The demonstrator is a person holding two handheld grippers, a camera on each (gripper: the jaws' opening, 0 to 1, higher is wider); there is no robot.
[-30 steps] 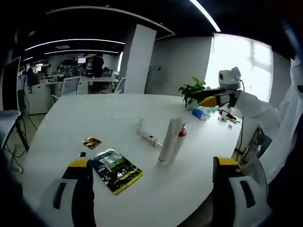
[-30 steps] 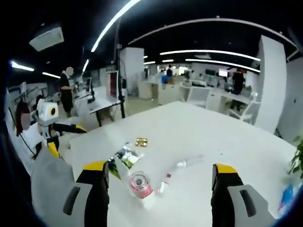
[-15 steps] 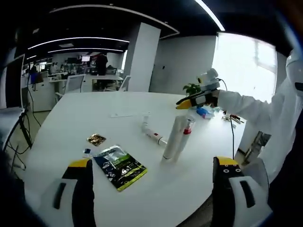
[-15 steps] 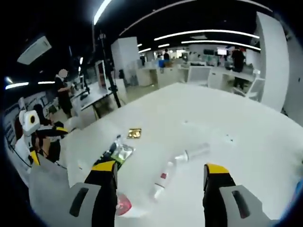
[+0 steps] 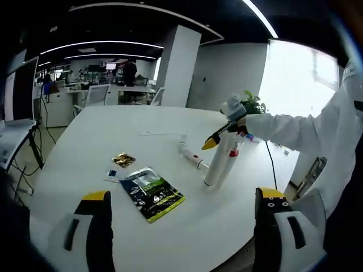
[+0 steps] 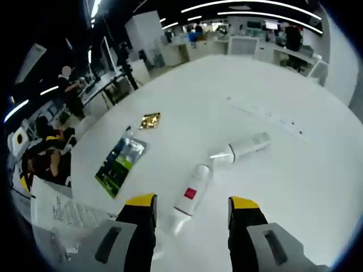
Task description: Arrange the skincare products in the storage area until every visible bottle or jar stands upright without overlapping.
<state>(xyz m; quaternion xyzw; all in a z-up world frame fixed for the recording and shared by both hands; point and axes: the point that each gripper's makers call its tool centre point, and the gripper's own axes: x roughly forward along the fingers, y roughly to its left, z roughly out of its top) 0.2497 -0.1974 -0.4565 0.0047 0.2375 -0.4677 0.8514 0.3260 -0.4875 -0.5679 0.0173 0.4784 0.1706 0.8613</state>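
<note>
A tall white tube (image 5: 217,163) stands upright on the white table (image 5: 113,124), with a red-capped bottle (image 5: 234,149) right behind it. A white bottle (image 5: 193,158) lies flat to their left. My right gripper (image 5: 211,144) reaches in from the right, its yellow tip by the tube's top. In the right gripper view, the right gripper (image 6: 193,218) is open above a lying white bottle with a red label (image 6: 189,198). A second white bottle (image 6: 245,148) lies beyond. My left gripper (image 5: 184,226) is open, low at the near table edge, holding nothing.
A green sachet (image 5: 152,194), a gold sachet (image 5: 123,160) and a small blue packet (image 5: 112,174) lie flat on the near left of the table. A potted plant (image 5: 252,103) stands at the far side. A person's white sleeve (image 5: 295,127) crosses from the right.
My right gripper has swung from the far right in over the standing tube and tilted down toward the lying bottles; its jaws have narrowed. The left gripper's view shifted slightly.
</note>
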